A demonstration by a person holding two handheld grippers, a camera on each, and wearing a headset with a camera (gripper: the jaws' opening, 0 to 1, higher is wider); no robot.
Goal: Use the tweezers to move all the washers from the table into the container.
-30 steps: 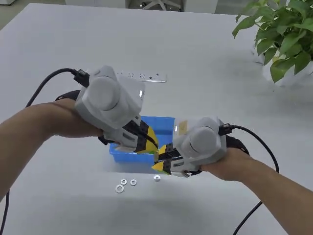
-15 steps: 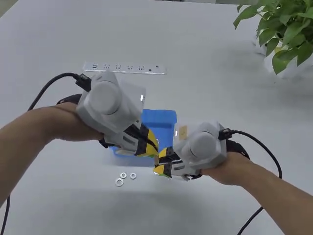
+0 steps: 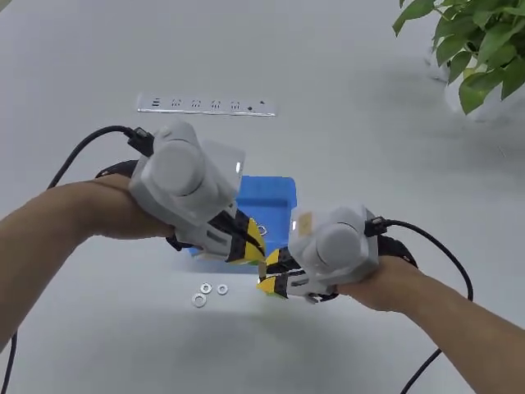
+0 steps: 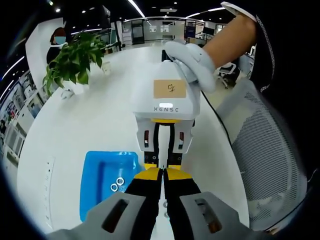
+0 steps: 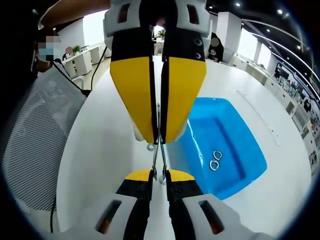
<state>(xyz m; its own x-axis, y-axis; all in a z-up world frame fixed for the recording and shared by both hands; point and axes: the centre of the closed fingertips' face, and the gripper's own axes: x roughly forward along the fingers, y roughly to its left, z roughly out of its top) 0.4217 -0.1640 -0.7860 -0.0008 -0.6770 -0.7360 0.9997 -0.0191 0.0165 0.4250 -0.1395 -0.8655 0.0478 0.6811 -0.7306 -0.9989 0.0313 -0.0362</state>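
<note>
Thin metal tweezers run between both grippers, which face each other tip to tip. My left gripper is shut on one end. My right gripper is shut on the other end. In the head view the left gripper and the right gripper meet at the front edge of the blue container. Two washers lie inside the container. Three washers lie on the table to the left. Another washer lies under the left jaws.
A white power strip lies at the back of the table. A potted plant stands at the far right. Black cables trail from both grippers. A mesh chair stands beside the table.
The head camera has tilted, so the whole scene sits lower. The grippers stay joined at the container's front edge. The washer seen beside the right gripper is now hidden behind it.
</note>
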